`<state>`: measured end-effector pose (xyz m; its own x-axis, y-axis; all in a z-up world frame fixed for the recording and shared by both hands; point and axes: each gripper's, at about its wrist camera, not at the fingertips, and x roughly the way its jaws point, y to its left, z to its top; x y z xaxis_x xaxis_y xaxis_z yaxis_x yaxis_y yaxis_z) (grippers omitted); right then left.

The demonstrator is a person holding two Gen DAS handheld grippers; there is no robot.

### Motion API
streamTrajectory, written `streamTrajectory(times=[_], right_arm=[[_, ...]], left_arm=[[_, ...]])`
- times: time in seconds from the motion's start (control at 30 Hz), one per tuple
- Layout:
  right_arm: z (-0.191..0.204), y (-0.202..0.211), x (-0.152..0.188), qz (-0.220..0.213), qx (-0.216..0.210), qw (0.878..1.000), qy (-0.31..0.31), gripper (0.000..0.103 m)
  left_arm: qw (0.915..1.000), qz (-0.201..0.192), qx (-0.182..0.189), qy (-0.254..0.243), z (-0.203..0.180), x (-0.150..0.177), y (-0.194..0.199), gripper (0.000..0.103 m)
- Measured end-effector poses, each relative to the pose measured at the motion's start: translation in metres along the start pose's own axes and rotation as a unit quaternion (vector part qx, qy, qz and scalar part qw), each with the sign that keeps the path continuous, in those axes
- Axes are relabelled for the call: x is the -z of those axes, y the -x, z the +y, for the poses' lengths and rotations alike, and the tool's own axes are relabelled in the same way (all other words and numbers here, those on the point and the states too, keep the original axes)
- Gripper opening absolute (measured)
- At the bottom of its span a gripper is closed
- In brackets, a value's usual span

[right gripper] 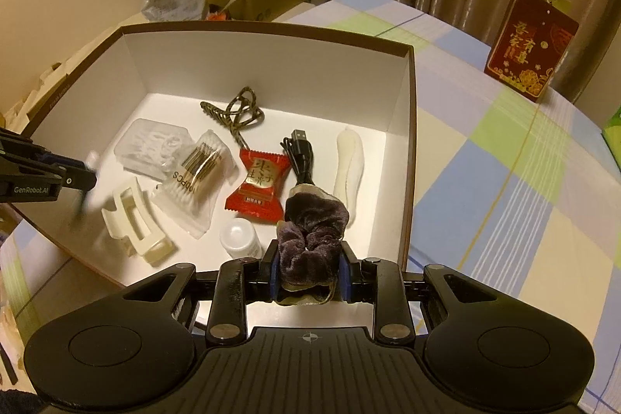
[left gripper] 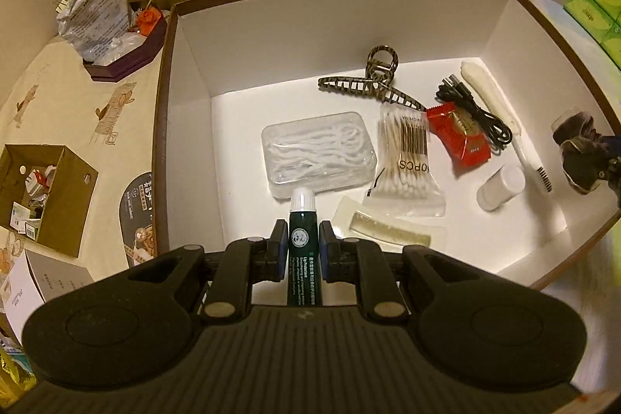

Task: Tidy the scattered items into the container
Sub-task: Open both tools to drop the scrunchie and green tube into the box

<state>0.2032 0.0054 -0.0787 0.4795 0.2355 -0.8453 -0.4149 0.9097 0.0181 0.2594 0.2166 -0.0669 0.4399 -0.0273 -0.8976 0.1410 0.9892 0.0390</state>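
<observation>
The left tool (left gripper: 302,239) is clenched on a slim dark-green lip balm tube (left gripper: 302,247) with a white cap, held above the near part of the white-lined, brown-rimmed cardboard box (left gripper: 186,72). The right tool (right gripper: 308,268) is clamped on a plush purple velvet scrunchie (right gripper: 312,235) over the box's near right corner. Inside lie a clear plastic floss-pick case (left gripper: 318,154), a crinkly bag of cotton swabs (left gripper: 407,158), a glossy red candy wrapper (left gripper: 458,134), a coiled black USB cable (left gripper: 473,111), a striped claw clip (left gripper: 372,80) and a cream claw clip (right gripper: 134,220).
</observation>
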Motion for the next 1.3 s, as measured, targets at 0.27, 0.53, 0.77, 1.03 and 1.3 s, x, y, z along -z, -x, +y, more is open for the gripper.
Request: streamTrajectory(times=[0.27,0.53,0.77,1.03,1.3], right_arm=[[0.003,-0.002,0.000,0.005,-0.002,1.000,0.011,0.026],[0.008,0.001,0.002,-0.005,-0.007,1.000,0.022,0.054],[0.011,0.011,0.004,-0.018,-0.020,1.000,0.013,0.071],[0.016,0.024,0.007,-0.030,-0.020,0.999,0.006,0.085],[0.018,0.033,0.011,-0.039,-0.017,0.999,-0.018,0.099]], left_arm=[[1.0000,-0.004,0.001,0.001,-0.001,0.001,0.005,0.019],[0.9998,-0.016,0.010,0.004,-0.004,0.001,0.019,0.041],[0.9991,-0.041,0.009,0.006,-0.008,-0.003,0.039,0.066],[0.9985,-0.053,0.013,0.003,-0.014,-0.002,0.052,0.080],[0.9979,-0.064,0.004,-0.003,-0.018,0.001,0.061,0.085]])
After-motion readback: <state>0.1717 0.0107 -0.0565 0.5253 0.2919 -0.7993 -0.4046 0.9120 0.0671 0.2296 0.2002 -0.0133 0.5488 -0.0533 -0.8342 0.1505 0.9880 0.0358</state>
